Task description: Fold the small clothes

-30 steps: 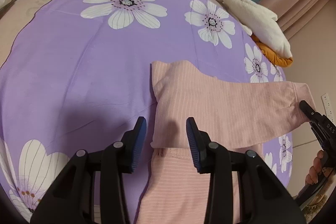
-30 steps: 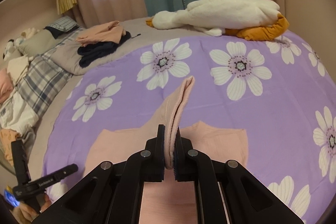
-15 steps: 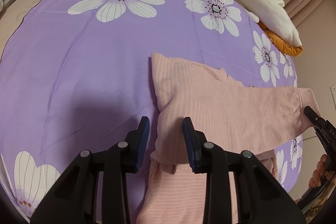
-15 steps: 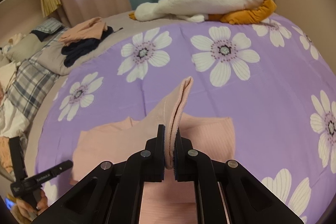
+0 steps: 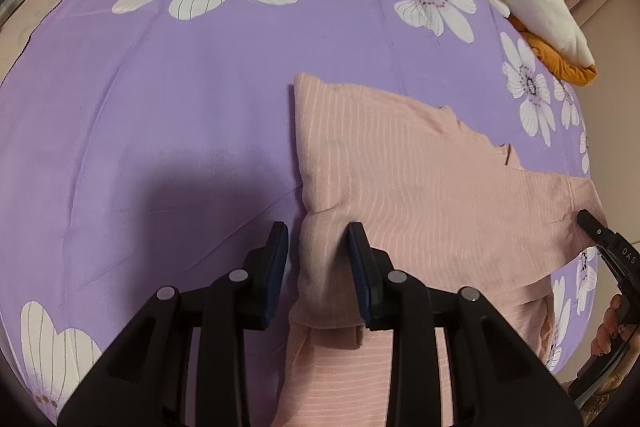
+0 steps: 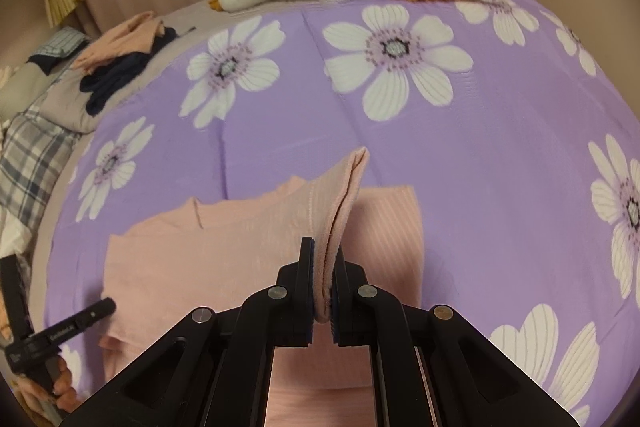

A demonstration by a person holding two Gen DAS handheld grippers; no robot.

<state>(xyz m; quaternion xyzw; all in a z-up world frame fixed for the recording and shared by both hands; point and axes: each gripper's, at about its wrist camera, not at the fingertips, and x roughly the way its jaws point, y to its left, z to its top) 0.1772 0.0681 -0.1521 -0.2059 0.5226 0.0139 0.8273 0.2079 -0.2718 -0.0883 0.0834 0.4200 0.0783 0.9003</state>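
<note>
Left gripper [image 5: 318, 247]: jaws apart, just narrowed, straddling a fold of the pink striped garment [image 5: 420, 187] on the purple floral bedspread [image 5: 180, 107]. Only the right wrist view shows the right gripper [image 6: 323, 291] clamped on the lifted sleeve cuff [image 6: 340, 203].

On the right hand-held gripper [image 5: 582, 218], at the right edge of your left wrist view, you can read the white letters "DAS" along its black body. In your right wrist view, the left hand-held gripper [image 6: 108, 305] carries a white printed word too small to read.
</note>
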